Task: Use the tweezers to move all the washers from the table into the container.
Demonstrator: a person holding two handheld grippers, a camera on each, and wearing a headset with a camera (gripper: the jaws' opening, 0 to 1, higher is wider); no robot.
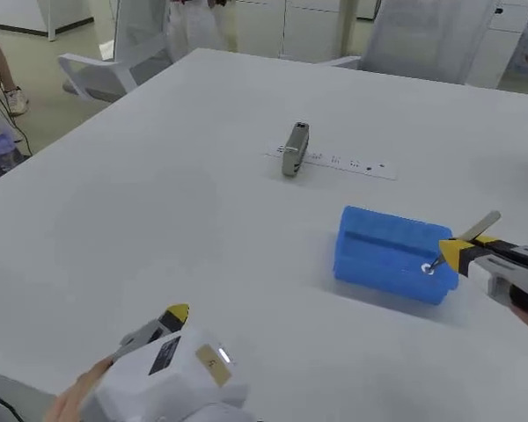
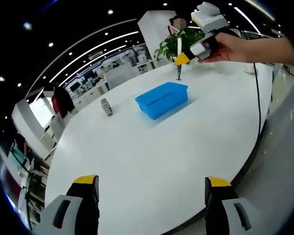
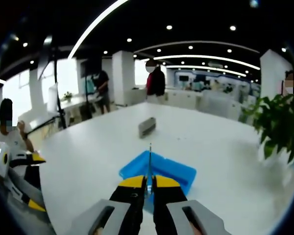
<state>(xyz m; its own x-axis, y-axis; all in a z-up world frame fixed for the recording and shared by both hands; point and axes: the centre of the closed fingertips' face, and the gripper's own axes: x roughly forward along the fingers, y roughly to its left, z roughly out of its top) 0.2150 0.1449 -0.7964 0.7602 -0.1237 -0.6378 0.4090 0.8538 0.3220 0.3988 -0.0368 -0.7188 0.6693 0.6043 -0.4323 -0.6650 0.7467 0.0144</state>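
Observation:
The blue container stands right of the table's middle, also in the left gripper view and the right gripper view. My right gripper is shut on the thin metal tweezers. Their tips point down inside the container's near right corner, where a small shiny washer sits. Several small washers lie in a row farther back. My left gripper hovers low at the near left, jaws wide open and holding nothing.
A small grey block stands at the left end of the washer row. The white table is bare on the left. Chairs stand past the far edge, a potted plant on the right, and people in the background.

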